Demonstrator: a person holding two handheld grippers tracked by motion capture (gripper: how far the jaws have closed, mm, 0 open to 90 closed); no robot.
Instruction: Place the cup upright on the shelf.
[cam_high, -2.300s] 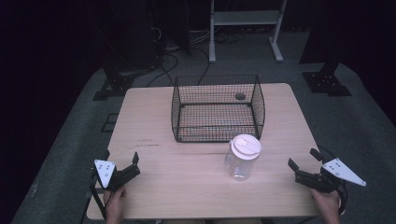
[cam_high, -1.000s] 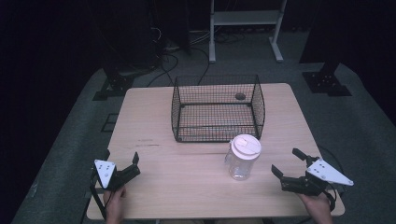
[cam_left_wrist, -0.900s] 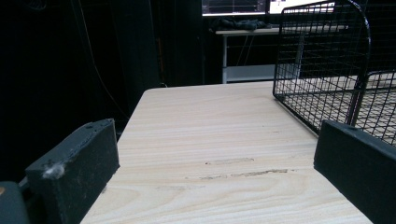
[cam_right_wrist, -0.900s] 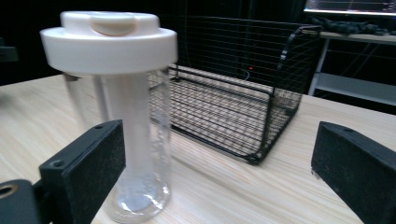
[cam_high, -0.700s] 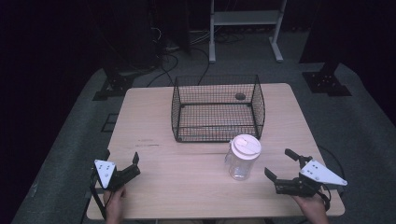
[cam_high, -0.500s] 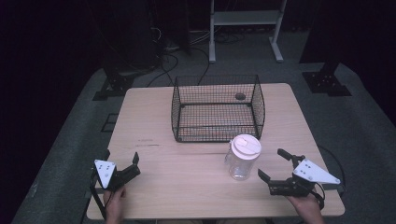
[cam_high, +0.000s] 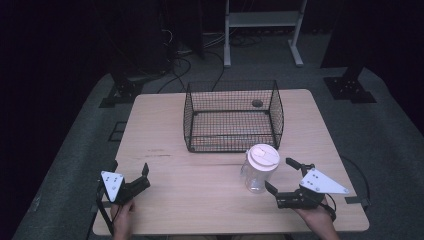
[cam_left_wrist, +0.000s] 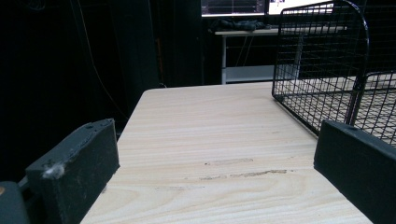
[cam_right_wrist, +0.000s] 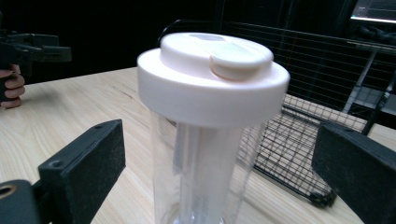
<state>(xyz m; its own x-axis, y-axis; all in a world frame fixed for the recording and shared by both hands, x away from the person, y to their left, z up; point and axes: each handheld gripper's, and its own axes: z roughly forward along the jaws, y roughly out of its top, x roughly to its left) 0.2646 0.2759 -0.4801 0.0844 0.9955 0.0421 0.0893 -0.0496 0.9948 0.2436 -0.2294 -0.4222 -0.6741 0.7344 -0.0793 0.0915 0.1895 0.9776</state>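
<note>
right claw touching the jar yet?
Apart. The right gripper view shows the right claw open, table visible between each jaw and the clear jar.

Table (cam_high: 210, 200): bare wood across the lower left and lower centre of the high view, from the left gripper (cam_high: 129, 175) over to the jar.
Basket (cam_high: 232, 116): a black wire cage at upper centre, open at the top; its walls block passage across the middle of the far half.
Strips beside basket: bare wood on its left and right.
Jar (cam_high: 259, 169): clear, white lid, upright just below the basket's lower right corner; only a narrow gap between them.
Right gripper (cam_high: 286, 177): jaws spread wide, with the jar standing close ahead between them.
</note>
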